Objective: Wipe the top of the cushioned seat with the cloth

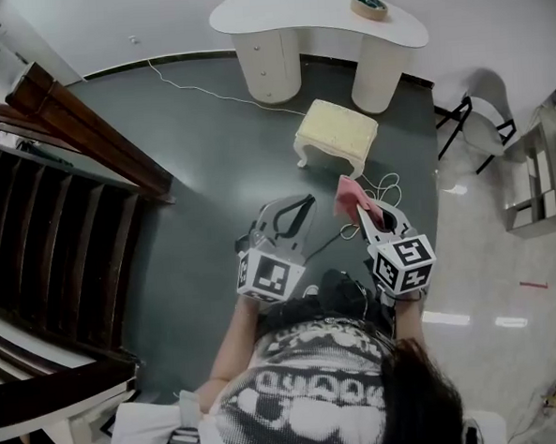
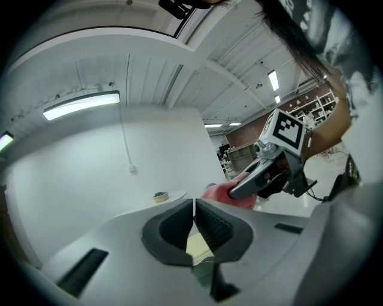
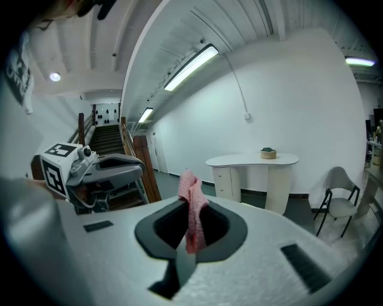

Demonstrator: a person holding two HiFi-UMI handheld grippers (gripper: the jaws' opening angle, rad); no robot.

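Dark grey floor (image 1: 208,155) ahead: the cream cushioned seat (image 1: 338,130) stands toward its far edge, well apart from you. Your right gripper (image 3: 189,224) clamps the pink cloth (image 3: 192,200) by one end; it looks limp and light, likely to flop. Left gripper (image 2: 194,224) is closed on nothing.

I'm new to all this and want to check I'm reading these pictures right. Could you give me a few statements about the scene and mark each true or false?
1. The right claw grips a pink cloth. True.
2. The left claw holds a sponge. False: its jaws are closed together with nothing between them.
3. The cloth lies spread on the cushioned seat. False: it hangs in the claw, away from the seat, whose top is bare.
4. The seat stands on the floor in front of a white desk. True.
5. The desk top is bare. False: a small round object sits on it.
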